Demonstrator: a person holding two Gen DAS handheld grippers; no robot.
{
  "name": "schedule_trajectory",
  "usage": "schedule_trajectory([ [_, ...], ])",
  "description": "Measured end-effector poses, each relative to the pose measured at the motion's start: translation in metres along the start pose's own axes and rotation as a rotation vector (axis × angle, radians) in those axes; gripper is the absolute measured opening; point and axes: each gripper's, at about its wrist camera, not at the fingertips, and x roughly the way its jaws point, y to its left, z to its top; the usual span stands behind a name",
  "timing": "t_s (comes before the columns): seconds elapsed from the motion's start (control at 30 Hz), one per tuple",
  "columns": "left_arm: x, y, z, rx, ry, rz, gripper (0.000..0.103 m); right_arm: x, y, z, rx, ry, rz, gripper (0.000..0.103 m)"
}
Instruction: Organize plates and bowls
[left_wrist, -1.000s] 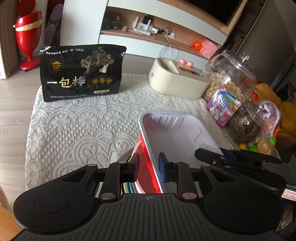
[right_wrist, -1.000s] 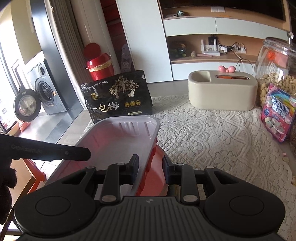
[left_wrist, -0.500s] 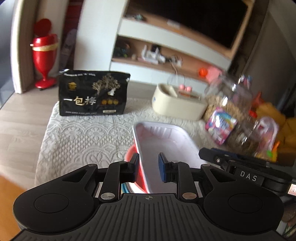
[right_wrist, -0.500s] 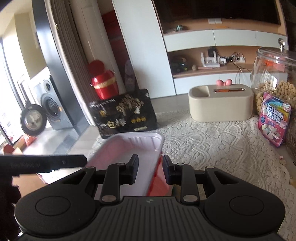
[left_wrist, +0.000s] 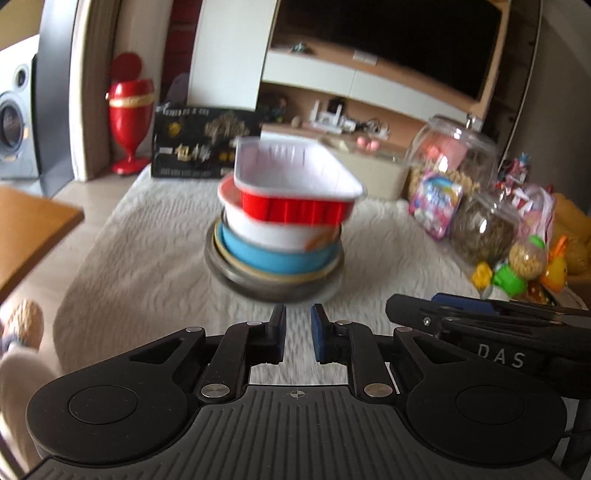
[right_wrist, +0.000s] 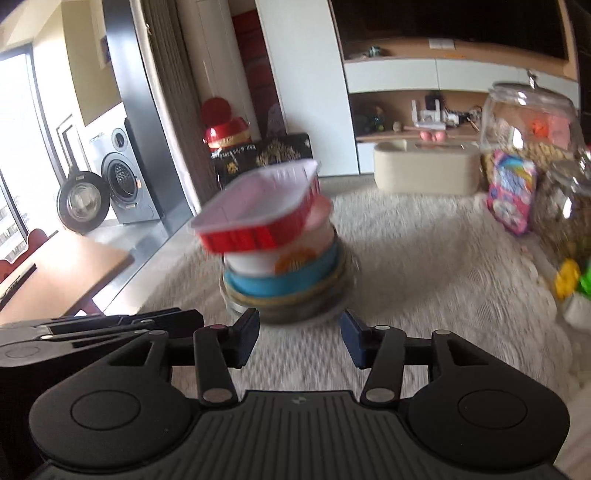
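A living room with a TV wall, a washing machine at the far left and a lace-covered surface (left_wrist: 155, 266) filled both views.

The left tool (left_wrist: 297, 334) sat near the bottom of its view, its jaws drawn close with nothing between them. The right tool (right_wrist: 299, 338) had its jaws opening, also empty, with bare lace beneath. Beyond both fingers stood the stack (left_wrist: 280, 229), in the middle of the surface and well clear of either tool: a red tray (left_wrist: 295, 184) with a white inside on top, a white bowl (left_wrist: 266, 225) under it, then a blue bowl (left_wrist: 273, 254), all in a grey dish (left_wrist: 258, 284). Jars and sweets crowded the right edge; a black snack bag (left_wrist: 195, 147) stood at the far side.

The red tray looked thin, light and easily dented, and it sat skewed, overhanging the left in the right wrist view, so it would probably slide off at a nudge. The stack would best be taken low, by the grey dish's rim, from both sides.

A second earlier both tools were gripping the tray's rim from close up. Since then both had let go and pulled back toward the near edge, so the whole stack came into view.
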Motion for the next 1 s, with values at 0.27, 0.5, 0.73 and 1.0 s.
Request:
schedule_trajectory([
  [0.27,-0.031,-0.020,-0.015,0.060,-0.086,0.063,0.015,-0.019,0.007,-0.017,-0.026,-0.020,-0.008,0.049],
  [0.5,-0.033,-0.020,-0.017,0.062,-0.072,0.058,0.016,-0.024,0.007,-0.022,-0.029,-0.003,0.008,0.051],
  [0.73,-0.030,-0.017,-0.019,0.052,-0.046,0.068,0.016,-0.024,0.007,-0.022,-0.025,0.002,0.004,0.051],
  [1.0,-0.030,-0.017,-0.020,0.050,-0.041,0.069,0.016,-0.022,0.009,-0.022,-0.031,0.009,0.003,0.051],
])
